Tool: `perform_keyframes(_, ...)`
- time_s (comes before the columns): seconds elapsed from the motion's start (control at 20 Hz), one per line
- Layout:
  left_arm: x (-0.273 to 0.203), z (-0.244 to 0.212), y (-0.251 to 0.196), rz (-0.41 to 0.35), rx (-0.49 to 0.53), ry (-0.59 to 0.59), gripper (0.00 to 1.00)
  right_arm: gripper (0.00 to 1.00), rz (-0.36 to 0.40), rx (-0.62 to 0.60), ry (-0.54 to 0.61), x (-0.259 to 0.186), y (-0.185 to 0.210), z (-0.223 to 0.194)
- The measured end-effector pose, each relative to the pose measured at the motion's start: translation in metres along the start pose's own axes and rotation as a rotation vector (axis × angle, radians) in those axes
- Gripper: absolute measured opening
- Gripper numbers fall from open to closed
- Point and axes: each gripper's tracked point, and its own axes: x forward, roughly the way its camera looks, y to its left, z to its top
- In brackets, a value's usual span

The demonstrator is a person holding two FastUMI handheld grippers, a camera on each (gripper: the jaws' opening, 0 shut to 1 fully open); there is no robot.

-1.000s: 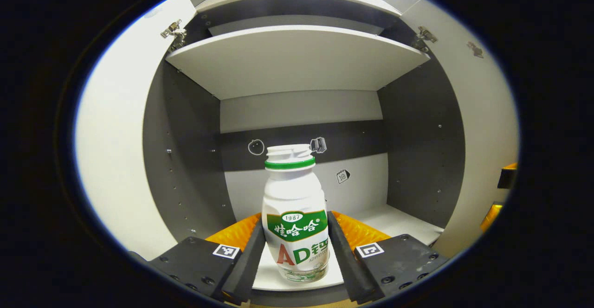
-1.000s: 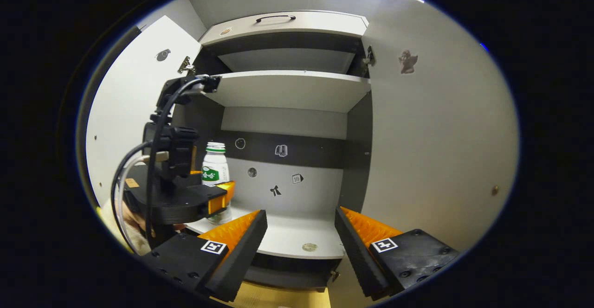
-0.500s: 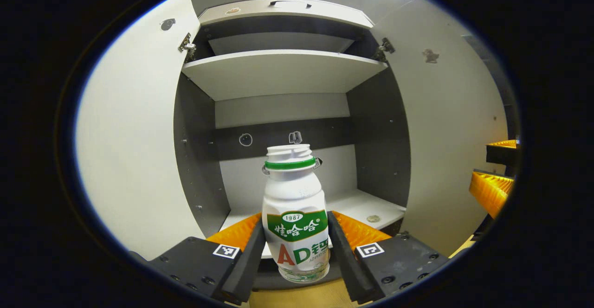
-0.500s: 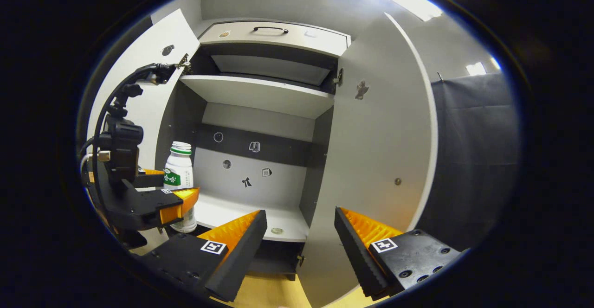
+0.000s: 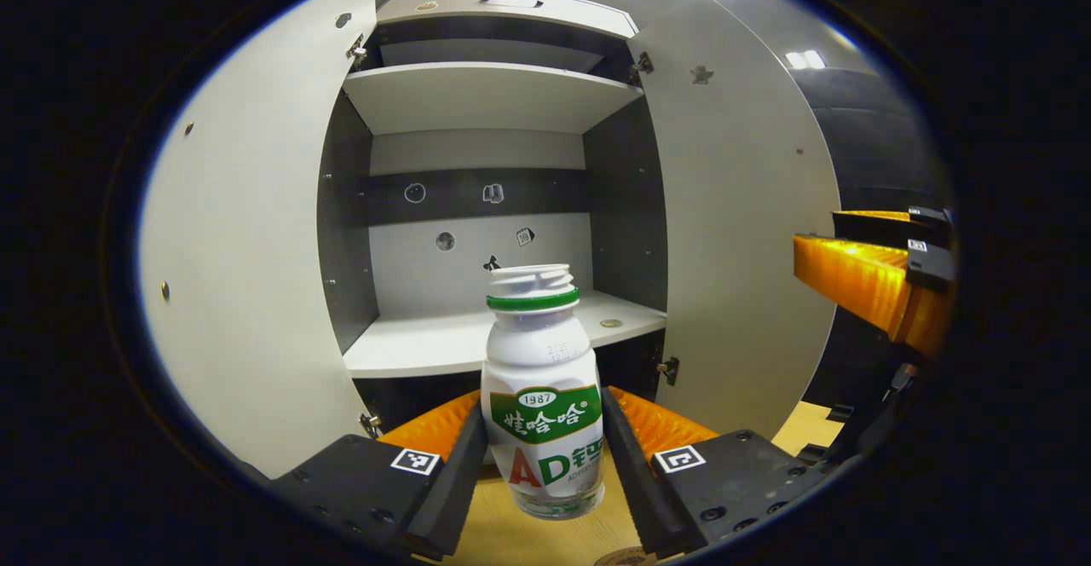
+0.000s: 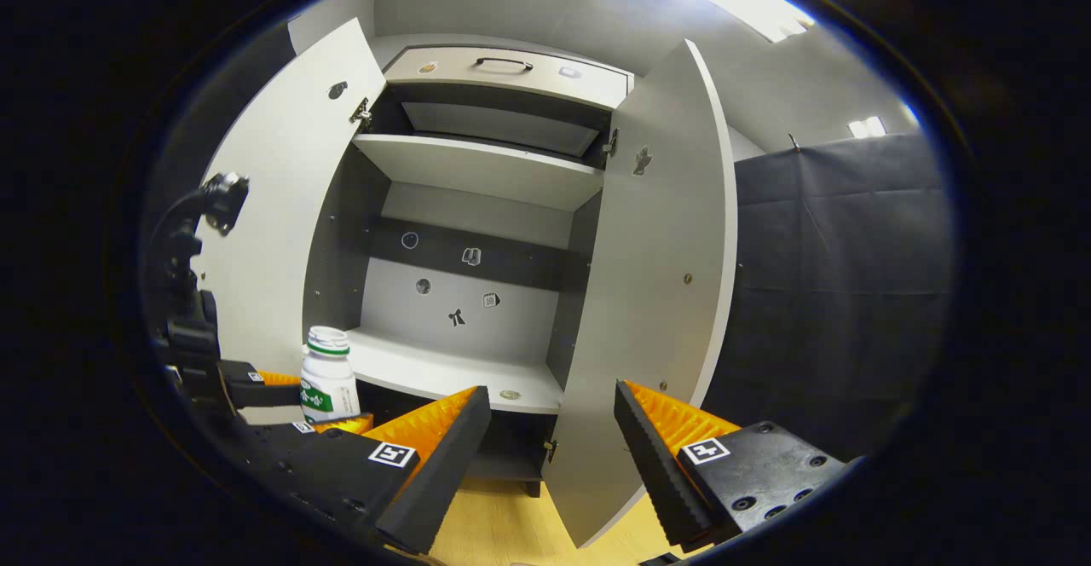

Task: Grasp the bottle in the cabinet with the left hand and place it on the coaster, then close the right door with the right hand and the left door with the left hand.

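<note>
Bottle transfer, first step. The left gripper [image 5: 544, 455] is clamped on the bottle [image 5: 543, 395], a finger pressing each side of its labelled body; the bottle stands upright, capless, held clear of the cabinet [image 5: 490, 165] and above the wooden surface [image 5: 511, 536] in front of it. In the right gripper view the bottle [image 6: 328, 378] sits low at the left, in front of the shelf [image 6: 443, 370]. The right gripper [image 6: 552, 451] hangs with fingers spread and nothing between them, facing the right door [image 6: 660, 293]. Both doors stand wide open. A dark round edge at the bottom of the left gripper view may be the coaster [image 5: 626, 558]; this is uncertain. The next move probably calls for lowering the bottle squarely onto the coaster before release; door closing follows.
</note>
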Motion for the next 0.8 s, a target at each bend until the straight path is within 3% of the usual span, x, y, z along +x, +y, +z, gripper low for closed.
perform_keyframes(0.35, -0.029, -0.071, -0.034, 0.06, 0.038, -0.014, 0.77, 0.97, 0.052, -0.028, 0.083, -0.003, -0.017, -0.06)
perform_keyframes(0.55, -0.048, -0.119, -0.056, 0.109, 0.002, 0.018, 0.77, 0.97, 0.084, -0.006, 0.137, -0.011, -0.026, -0.095)
perform_keyframes(0.8, -0.06, -0.165, -0.078, 0.143, -0.005, 0.022, 0.77, 0.98, 0.089, -0.047, 0.118, -0.023, -0.04, -0.111)
